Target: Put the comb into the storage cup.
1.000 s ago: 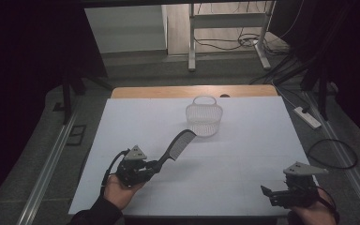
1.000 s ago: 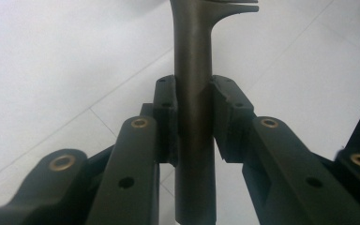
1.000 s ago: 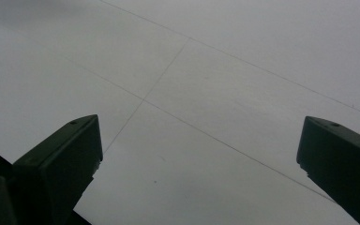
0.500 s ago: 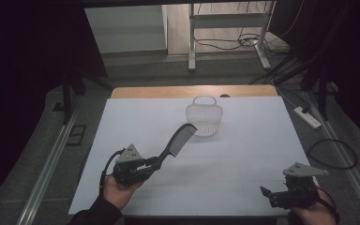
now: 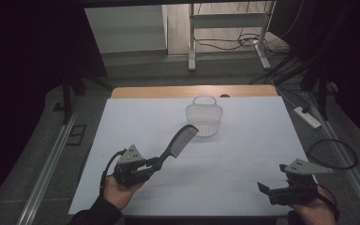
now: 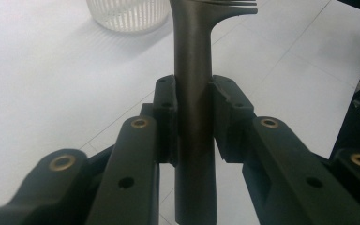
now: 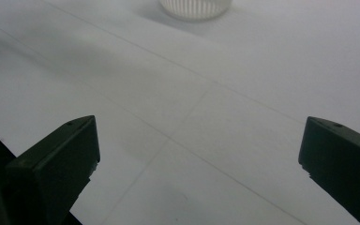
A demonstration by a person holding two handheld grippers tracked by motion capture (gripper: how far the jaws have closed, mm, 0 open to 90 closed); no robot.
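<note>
A dark grey comb (image 5: 178, 142) is held by its handle in my left gripper (image 5: 155, 164), which is shut on it above the front left of the white table (image 5: 243, 154). Its toothed end points toward a white ribbed basket (image 5: 204, 118) standing at the middle back. In the left gripper view the pads clamp the comb handle (image 6: 194, 70) from both sides, with the basket (image 6: 126, 14) ahead. My right gripper (image 5: 264, 187) rests at the front right, open with nothing in it. The right gripper view shows my right gripper (image 7: 199, 150) with jaws wide apart over bare table, the basket (image 7: 194, 7) far ahead.
A wooden strip (image 5: 192, 91) runs along the table's far edge. On the floor lie a power strip (image 5: 308, 117) and a coiled cable (image 5: 333, 152) to the right, and a metal frame (image 5: 225, 28) stands behind the table.
The comb's toothed end has tipped slightly upward, toward the basket. Both hands have stayed in place.
</note>
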